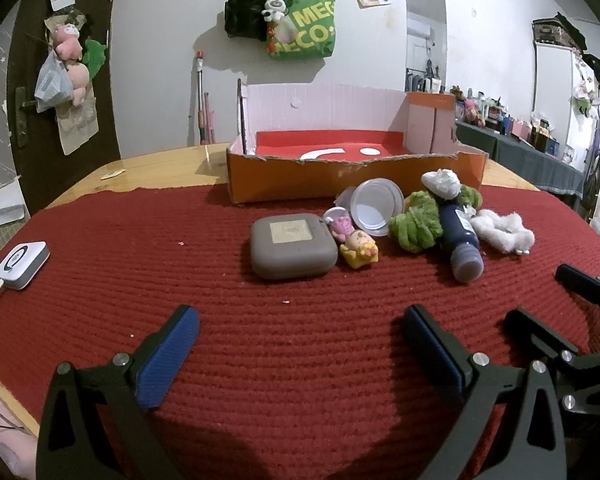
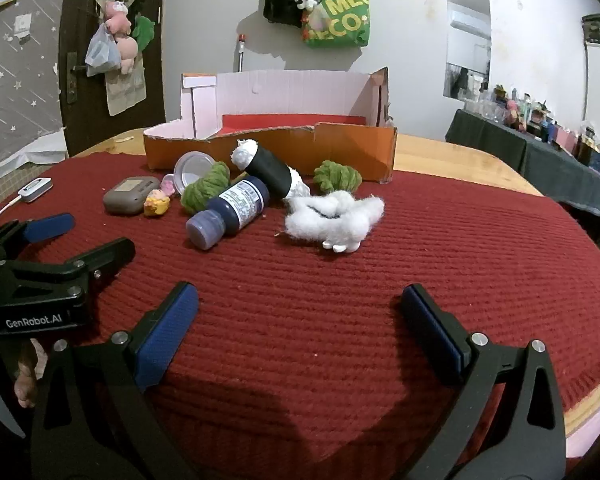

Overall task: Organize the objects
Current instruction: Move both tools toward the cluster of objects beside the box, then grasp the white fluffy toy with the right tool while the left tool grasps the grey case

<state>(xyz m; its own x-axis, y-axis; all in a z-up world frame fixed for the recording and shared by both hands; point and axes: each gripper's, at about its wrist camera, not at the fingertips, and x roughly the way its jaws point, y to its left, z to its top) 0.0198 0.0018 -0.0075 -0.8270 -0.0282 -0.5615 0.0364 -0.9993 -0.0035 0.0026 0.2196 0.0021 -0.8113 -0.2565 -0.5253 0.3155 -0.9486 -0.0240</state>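
Both grippers hang low over the near part of the red knitted mat [image 1: 140, 248], tilted downward, and neither grasps anything. The left gripper [image 1: 300, 340] has its blue-padded fingers spread wide with only bare mat between them. The right gripper [image 2: 300, 320] stands just as wide apart, also with nothing between its pads. The two sit side by side, close together, the left one's black frame showing at the left edge of the right wrist view.

Farther out on the mat lies the clutter. Nearest the left gripper is a grey rounded case [image 1: 293, 247], lying flat. Just beside it on the right is a small yellow and pink doll figure [image 1: 358, 250], and behind that a clear plastic cup [image 1: 376, 206] tipped on its side, its mouth facing forward. A bunch of green yarn [image 1: 414, 224] rests against the cup. A dark blue bottle [image 2: 230, 210] with a white label lies on its side, cap toward the grippers, and a black bottle [image 2: 270, 168] lies across behind it, touching it. A white fluffy piece [image 2: 334, 214] sits to the right of the bottles, with a second green bundle [image 2: 336, 176] behind.

Beyond the pile stands an open orange cardboard box [image 1: 300, 182], red inside, its front wall torn low. A small white device [image 1: 20, 264] with a cable sits on the mat's far left edge.
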